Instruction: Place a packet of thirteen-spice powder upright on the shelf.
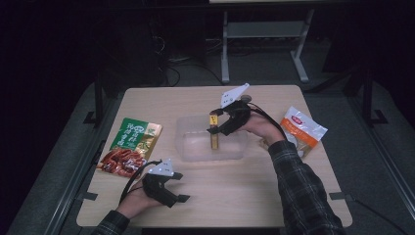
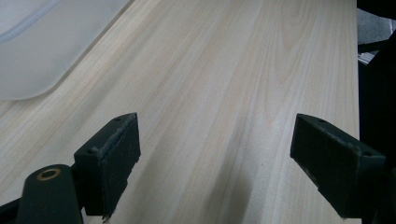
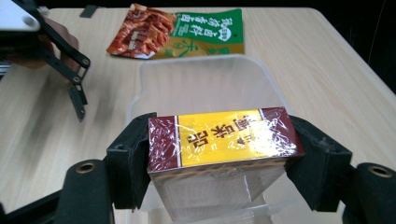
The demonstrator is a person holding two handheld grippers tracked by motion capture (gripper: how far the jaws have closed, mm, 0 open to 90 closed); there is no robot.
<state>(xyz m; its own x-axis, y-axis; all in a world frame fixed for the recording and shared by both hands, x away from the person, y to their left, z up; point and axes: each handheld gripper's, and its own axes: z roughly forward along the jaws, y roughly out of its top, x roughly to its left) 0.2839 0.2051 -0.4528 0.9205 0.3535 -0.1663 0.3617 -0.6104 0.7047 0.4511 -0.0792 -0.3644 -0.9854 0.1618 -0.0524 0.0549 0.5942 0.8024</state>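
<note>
Over the surface's middle, right gripper (image 3: 219,158) jaws clamp the box (image 3: 222,140) above the tub (image 1: 188,142), not yet released; left gripper (image 2: 229,154) jaws gape empty.

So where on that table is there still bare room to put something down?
Bare wood spans the near edge between the left gripper and the person's right sleeve, and behind the clear bin. The bin itself is busy: the right gripper holds a box there.

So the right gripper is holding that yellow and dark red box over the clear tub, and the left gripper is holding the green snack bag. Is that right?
Not quite. The left gripper holds nothing: in the left gripper view its jaws stand open over bare table. The green snack bag lies apart on the table. The right gripper does hold the yellow and dark red box over the clear tub.
</note>
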